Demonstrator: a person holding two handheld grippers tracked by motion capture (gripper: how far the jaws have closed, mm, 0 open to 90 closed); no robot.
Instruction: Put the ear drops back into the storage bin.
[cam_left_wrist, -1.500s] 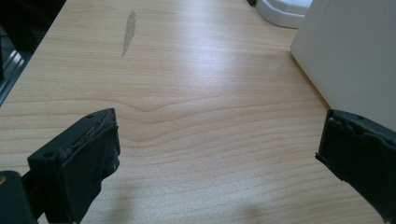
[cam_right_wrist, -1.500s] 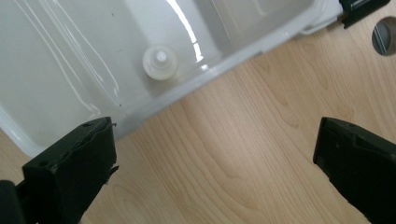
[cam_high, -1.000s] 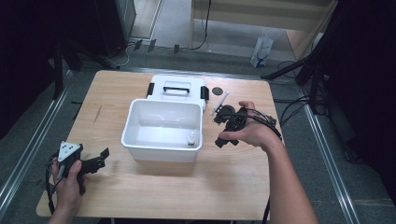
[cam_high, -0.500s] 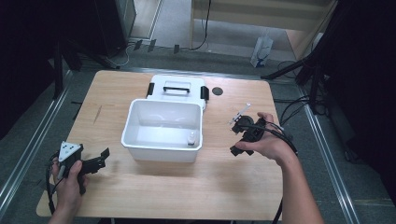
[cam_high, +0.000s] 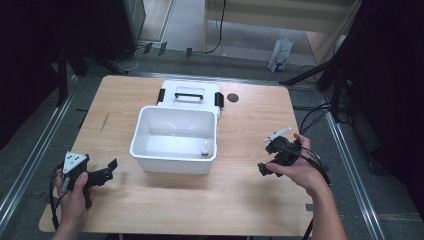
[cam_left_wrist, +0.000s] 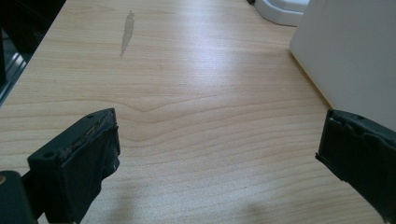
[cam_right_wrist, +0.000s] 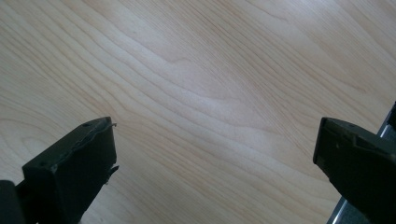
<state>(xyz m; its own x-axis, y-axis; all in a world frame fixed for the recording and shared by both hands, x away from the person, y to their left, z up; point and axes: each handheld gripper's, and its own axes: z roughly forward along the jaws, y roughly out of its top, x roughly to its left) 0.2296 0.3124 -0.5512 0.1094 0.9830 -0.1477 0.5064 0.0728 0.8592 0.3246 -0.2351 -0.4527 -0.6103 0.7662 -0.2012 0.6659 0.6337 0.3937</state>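
Left tongs (cam_high: 111, 168) are resting low at the near left corner of the bench (cam_high: 165, 210), gripped by the person's left hand (cam_high: 72, 187). Jaws are standing wide apart with nothing between them. In the left gripper view the tongs (cam_left_wrist: 217, 154) are pointing along bare wood, with the white wall of the tub (cam_left_wrist: 355, 56) rising just beside the far jaw.

Right tongs (cam_high: 270, 157) are sitting at the right side of the bench, held by the right hand (cam_high: 300, 170). Jaws are likewise spread wide and empty. In the right gripper view the tongs (cam_right_wrist: 215, 158) are looking down on bare wood grain, with the bench edge showing at the lower corner.

The white tub (cam_high: 150, 150) is standing upright mid-bench, between the two tongs and apart from both. A small white bottle (cam_high: 204, 149) is standing inside, near its front right corner. The tub's lid (cam_high: 190, 92), with a black handle, is lying flat just behind the tub. A small dark disc (cam_high: 232, 97) is lying beside the lid.
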